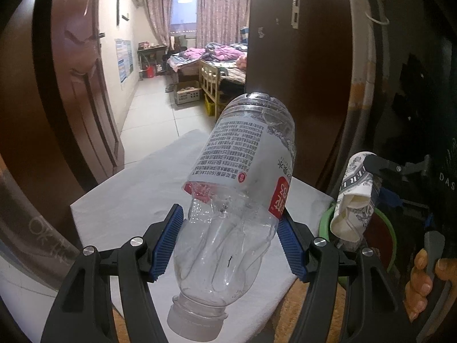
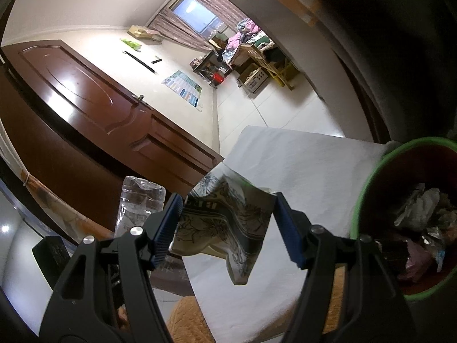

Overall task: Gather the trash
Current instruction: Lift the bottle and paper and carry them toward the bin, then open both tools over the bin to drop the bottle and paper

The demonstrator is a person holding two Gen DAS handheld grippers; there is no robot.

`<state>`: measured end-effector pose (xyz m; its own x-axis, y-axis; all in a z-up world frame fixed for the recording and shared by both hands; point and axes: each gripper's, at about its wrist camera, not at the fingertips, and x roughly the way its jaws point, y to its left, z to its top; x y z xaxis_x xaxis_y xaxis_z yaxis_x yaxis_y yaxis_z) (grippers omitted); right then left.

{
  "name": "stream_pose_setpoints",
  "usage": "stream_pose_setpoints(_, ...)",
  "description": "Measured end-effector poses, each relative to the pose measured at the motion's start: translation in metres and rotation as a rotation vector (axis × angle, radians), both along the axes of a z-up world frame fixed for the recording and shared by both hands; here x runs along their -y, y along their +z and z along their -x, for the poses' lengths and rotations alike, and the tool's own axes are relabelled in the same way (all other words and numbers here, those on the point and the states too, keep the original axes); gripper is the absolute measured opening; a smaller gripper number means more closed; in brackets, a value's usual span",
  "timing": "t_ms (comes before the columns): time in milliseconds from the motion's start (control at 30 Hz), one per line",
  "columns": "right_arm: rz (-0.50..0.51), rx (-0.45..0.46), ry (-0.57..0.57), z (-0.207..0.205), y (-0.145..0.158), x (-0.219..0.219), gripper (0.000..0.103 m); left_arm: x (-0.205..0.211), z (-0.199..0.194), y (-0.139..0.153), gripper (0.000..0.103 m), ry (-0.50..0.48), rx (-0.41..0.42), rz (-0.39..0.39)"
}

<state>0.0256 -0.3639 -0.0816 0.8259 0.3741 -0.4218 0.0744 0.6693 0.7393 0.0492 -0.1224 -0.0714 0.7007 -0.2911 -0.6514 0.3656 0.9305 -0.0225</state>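
My left gripper (image 1: 230,223) is shut on a crushed clear plastic bottle (image 1: 240,200) with a white and red label, held cap toward the camera, base tilted up. It hangs over a white table top (image 1: 125,205). My right gripper (image 2: 228,223) is shut on a squashed paper cup (image 2: 225,225) with a grey flower print. That cup (image 1: 354,197) also shows at the right of the left wrist view, above a bin. The bottle's base (image 2: 140,200) shows at the left of the right wrist view. A green-rimmed bin (image 2: 368,188) with dark red inside stands right of the cup.
The bin holds crumpled paper and wrappers (image 2: 420,208). A brown door (image 1: 82,85) stands open on the left, a dark door frame (image 1: 300,71) on the right. Beyond lie a tiled floor (image 1: 154,108), a bed (image 1: 217,60) and a cardboard box (image 1: 187,93). A hand (image 1: 420,280) grips the right tool.
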Motion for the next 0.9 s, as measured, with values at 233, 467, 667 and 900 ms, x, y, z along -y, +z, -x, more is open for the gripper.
stream_pose_setpoints(233,-0.009,-0.016,-0.035,0.004,-0.003,0.007,0.064,0.01,0.005,-0.005,0.062,-0.023,-0.017,-0.011)
stream_pose_setpoints(467,-0.01,-0.014,-0.041,0.008,-0.001,0.011,0.064,0.016,0.008,-0.009,0.062,-0.024,-0.01,-0.027)
stream_pose_setpoints(667,0.011,-0.001,-0.024,0.009,0.005,0.016,0.064,0.027,0.011,-0.013,0.062,-0.053,-0.018,-0.03)
stream_pose_setpoints(900,0.021,-0.02,-0.06,0.021,-0.002,0.042,0.064,0.059,0.019,-0.023,0.062,-0.131,-0.055,-0.017)
